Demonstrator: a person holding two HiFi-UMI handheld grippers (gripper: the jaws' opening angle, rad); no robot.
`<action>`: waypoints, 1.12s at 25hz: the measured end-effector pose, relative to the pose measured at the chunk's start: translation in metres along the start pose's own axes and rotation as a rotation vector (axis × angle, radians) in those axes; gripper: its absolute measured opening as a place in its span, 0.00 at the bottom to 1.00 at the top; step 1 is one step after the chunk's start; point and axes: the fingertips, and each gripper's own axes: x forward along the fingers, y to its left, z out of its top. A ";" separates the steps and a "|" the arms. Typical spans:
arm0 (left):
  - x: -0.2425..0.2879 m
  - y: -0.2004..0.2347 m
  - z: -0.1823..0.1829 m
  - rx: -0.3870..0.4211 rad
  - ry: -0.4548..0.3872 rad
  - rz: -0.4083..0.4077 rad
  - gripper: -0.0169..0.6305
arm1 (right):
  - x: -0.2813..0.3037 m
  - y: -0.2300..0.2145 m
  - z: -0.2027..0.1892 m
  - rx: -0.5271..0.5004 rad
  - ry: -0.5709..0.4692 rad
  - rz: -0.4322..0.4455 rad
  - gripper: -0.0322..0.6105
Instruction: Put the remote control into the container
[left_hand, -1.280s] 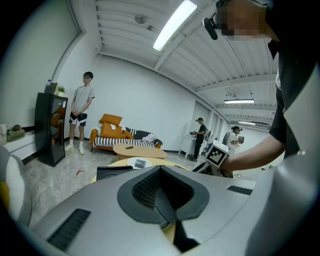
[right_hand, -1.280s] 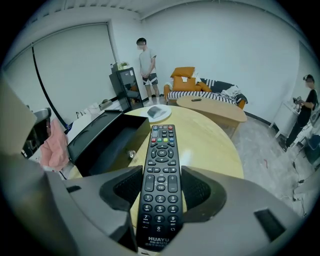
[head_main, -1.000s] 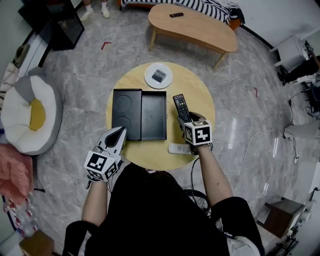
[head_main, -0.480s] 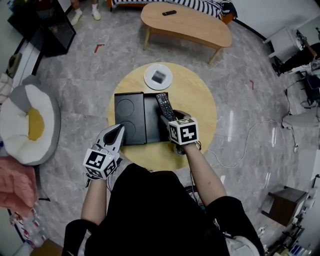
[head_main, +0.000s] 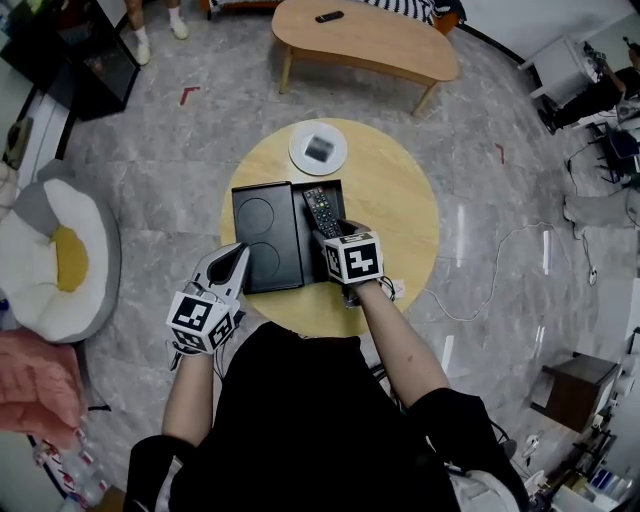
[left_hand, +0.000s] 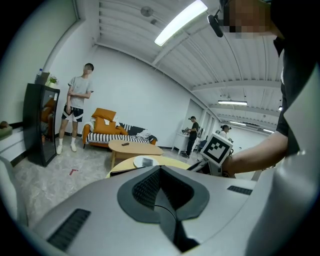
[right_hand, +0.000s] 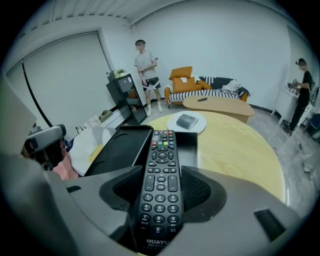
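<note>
A grey marble-patterned floor (head_main: 150, 170) spreads under and around both grippers. On it stands a round light-wood table (head_main: 400, 210), directly beneath them and reaching well ahead of the right gripper. Farther off, beyond the tips of both, is a kidney-shaped wooden coffee table (head_main: 370, 40).

A black rectangular container (head_main: 262, 240) lies open on the round table, between and just ahead of the two grippers. Its flat half, marked with two circles, is in front of the left gripper, and its deeper open compartment is in front of the right.

The left gripper (head_main: 238, 255), grey with a marker cube, has its jaws brought together with nothing between them. Its tip sits at the near edge of the container's circle-marked half; whether it touches cannot be told.

The right gripper (head_main: 334, 234) points steeply down, its jaws spread wide and clamped on the lower sides of a long black remote control (head_main: 320, 208) with coloured buttons at its far end. The remote juts forward from the jaws over the open compartment, and whether it rests on the compartment's bottom cannot be told.

A white round plate (head_main: 300, 152) holding a small dark grey object (head_main: 318, 150) sits beyond the remote's tip, just past the container.
</note>
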 end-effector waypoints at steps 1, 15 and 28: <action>0.001 0.001 -0.002 0.001 0.004 -0.002 0.04 | 0.004 0.001 -0.003 -0.001 0.008 -0.011 0.44; -0.012 0.026 -0.004 -0.018 0.025 0.015 0.04 | 0.042 0.003 -0.007 0.072 0.078 -0.088 0.44; -0.020 0.033 -0.011 -0.031 0.041 0.026 0.04 | 0.065 0.000 -0.019 0.028 0.135 -0.133 0.44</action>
